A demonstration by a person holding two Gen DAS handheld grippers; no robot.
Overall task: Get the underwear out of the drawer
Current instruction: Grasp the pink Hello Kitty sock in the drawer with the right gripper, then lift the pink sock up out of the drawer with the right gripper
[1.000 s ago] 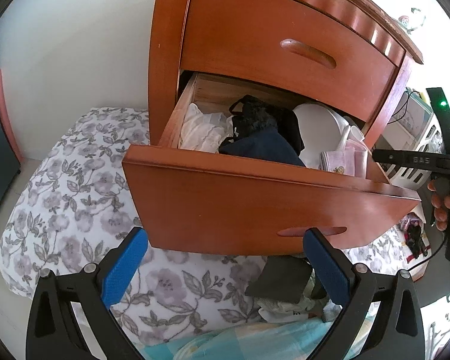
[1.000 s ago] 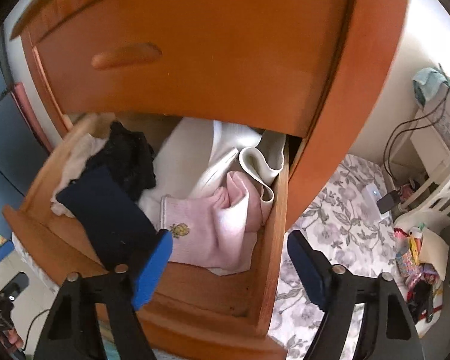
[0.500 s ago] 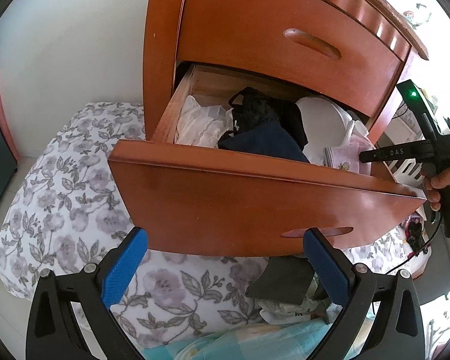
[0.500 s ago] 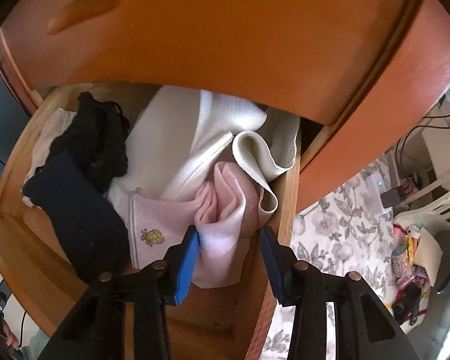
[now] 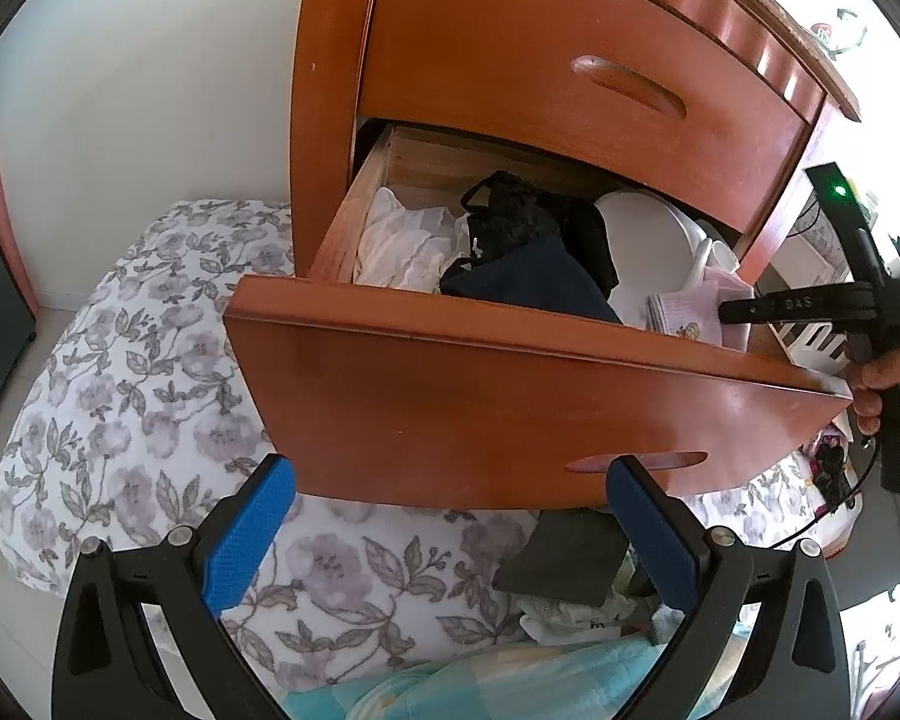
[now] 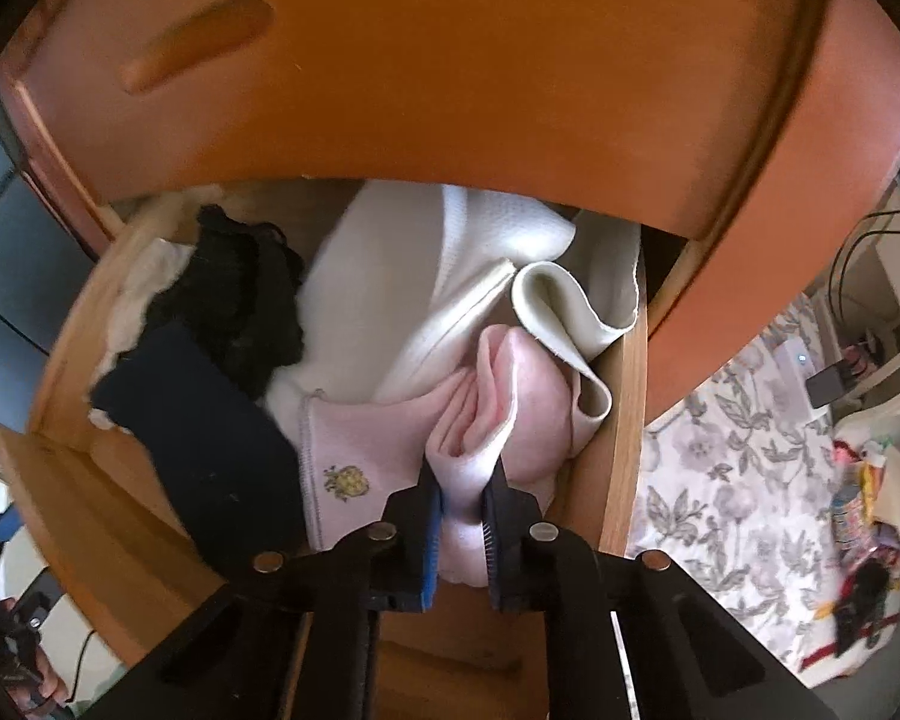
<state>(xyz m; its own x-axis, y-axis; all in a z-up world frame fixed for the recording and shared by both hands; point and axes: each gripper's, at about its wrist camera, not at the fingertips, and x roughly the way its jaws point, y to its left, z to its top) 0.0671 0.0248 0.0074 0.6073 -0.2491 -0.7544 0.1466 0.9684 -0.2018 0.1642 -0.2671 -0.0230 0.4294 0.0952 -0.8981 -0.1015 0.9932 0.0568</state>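
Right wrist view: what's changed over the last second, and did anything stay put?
The right gripper went down into the open drawer and its jaws have just been closing, now pinching a fold of the pink underwear. The left gripper stayed open outside the drawer front; the other clothes lie as before.

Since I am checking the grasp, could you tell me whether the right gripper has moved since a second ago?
Yes. The right gripper has come down into the drawer, toward its right wall, closing on the pink underwear.

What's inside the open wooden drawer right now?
The open wooden drawer holds a pink folded garment pinched by the right gripper, a cream knit cloth, black lace underwear, a navy garment and white fabric. Anything beneath is covered.
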